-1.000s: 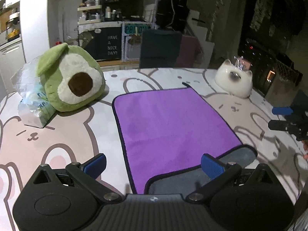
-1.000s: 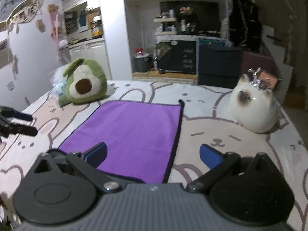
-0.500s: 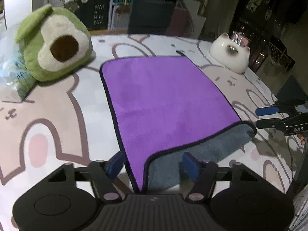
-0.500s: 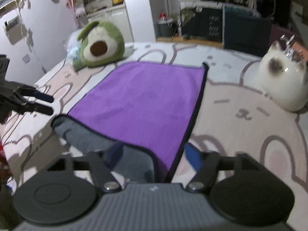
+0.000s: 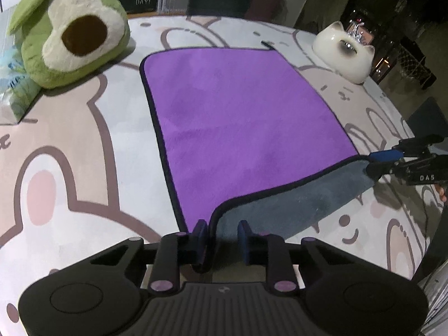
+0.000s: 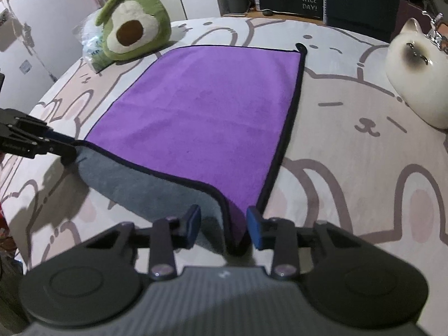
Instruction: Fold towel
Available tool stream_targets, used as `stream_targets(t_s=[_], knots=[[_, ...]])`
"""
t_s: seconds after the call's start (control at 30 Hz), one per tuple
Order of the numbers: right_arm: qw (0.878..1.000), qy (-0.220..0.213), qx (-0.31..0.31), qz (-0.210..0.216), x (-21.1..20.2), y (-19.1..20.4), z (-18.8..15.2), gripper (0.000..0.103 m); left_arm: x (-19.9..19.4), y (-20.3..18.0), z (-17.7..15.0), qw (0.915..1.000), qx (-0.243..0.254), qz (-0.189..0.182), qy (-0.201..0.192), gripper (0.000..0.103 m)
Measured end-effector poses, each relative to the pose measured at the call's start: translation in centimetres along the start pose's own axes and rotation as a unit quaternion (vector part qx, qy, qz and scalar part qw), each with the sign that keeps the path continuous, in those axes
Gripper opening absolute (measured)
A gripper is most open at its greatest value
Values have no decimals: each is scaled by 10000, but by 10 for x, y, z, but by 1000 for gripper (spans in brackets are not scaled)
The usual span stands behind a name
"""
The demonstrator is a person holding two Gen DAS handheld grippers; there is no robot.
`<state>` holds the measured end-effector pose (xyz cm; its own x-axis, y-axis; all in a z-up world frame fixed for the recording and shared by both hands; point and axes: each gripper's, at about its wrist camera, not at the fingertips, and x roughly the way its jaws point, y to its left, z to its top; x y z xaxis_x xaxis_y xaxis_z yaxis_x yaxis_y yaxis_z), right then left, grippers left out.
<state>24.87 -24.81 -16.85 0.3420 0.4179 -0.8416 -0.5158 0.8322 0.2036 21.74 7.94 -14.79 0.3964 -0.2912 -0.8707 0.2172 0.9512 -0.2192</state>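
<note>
A purple towel [image 5: 238, 112] with a black hem and grey underside lies on the table; it also shows in the right wrist view [image 6: 207, 106]. Its near edge is lifted, so the grey underside [image 5: 294, 204] shows. My left gripper [image 5: 222, 231] is shut on the towel's near left corner. My right gripper [image 6: 224, 224] is shut on the near right corner. Each gripper shows in the other's view: the right one [image 5: 392, 162] at the lifted edge's right end, the left one [image 6: 53, 145] at its left end.
A green avocado plush [image 5: 70, 33] sits at the back left with a plastic packet [image 5: 11, 84] beside it. A white cat-shaped ceramic holder [image 5: 344, 53] stands at the back right. The table [image 5: 70, 154] has a bunny-print cover. Its edge curves close on the right.
Both grippers moved in over the near corners and closed on them. The near edge of the towel has risen and shows more of its grey underside.
</note>
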Motion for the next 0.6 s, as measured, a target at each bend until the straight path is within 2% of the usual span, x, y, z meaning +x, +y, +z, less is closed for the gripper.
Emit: stream_targets(t_s=[0.13, 0.27, 0.37, 0.6], knots=[[9999, 132, -6, 40, 6, 0, 1, 32, 3, 1, -2, 10000, 0, -17, 74, 21], [9996, 263, -93, 99, 11, 5, 2, 20, 2, 1, -1, 10000, 0, 23, 86, 10], [9994, 290, -159, 115, 11, 8, 2, 11, 2, 1, -2, 9999, 14, 48, 87, 5], [9993, 297, -220, 98, 7, 10, 1, 6, 1, 3, -1, 9999, -3, 106, 49, 5]])
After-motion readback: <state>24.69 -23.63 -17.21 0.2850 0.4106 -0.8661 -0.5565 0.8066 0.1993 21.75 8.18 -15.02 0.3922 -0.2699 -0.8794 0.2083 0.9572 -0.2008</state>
